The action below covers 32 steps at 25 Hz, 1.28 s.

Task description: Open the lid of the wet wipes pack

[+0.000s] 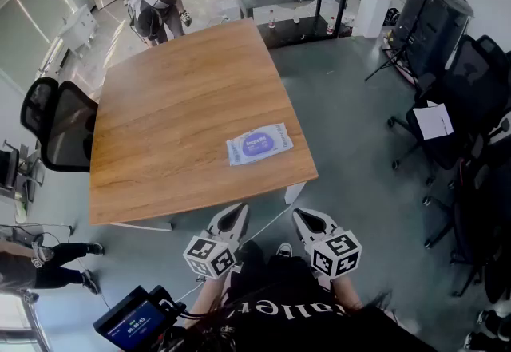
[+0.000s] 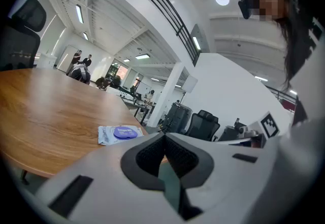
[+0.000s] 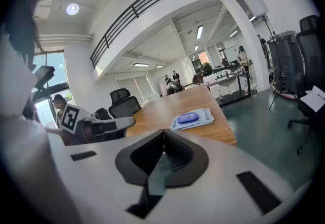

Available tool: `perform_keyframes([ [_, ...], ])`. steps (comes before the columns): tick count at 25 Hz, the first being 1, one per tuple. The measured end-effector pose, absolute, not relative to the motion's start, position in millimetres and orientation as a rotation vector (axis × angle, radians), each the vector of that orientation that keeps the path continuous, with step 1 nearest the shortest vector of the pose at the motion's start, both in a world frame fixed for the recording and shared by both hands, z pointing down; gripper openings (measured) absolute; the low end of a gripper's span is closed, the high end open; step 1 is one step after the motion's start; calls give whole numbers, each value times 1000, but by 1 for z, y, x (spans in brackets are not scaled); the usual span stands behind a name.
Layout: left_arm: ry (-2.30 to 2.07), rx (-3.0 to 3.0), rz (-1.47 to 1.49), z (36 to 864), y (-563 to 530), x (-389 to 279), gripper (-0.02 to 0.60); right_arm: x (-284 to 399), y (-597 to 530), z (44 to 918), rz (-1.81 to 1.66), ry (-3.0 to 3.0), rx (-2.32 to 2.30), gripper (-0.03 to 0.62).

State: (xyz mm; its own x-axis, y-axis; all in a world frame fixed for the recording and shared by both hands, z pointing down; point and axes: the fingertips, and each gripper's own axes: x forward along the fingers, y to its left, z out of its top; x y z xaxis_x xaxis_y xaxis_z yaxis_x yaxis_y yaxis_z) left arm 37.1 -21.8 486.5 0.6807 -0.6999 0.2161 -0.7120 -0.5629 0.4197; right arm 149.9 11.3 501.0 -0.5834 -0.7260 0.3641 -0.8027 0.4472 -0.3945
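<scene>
Near the right front corner of the wooden surface (image 1: 168, 119) I see the wet wipes pack (image 1: 259, 144), its lid (image 1: 256, 140) down. My left tool (image 1: 233, 216) and right tool (image 1: 306, 219) are both closed, empty, well apart from it.

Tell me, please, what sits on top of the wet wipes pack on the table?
A purple oval lid lies flat on the wet wipes pack, apparently shut. The opening and the wipes beneath it are covered, so they cannot be seen.
</scene>
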Motion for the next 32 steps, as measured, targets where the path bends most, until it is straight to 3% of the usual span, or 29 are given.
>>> perform_keyframes([
  [13, -1108, 2447, 161, 502, -121, 45, 2, 152, -78, 504, 798, -2566, 1304, 9],
  [32, -837, 2481, 906, 651, -247, 29, 2, 100, -216, 575, 545, -2336, 1053, 11],
])
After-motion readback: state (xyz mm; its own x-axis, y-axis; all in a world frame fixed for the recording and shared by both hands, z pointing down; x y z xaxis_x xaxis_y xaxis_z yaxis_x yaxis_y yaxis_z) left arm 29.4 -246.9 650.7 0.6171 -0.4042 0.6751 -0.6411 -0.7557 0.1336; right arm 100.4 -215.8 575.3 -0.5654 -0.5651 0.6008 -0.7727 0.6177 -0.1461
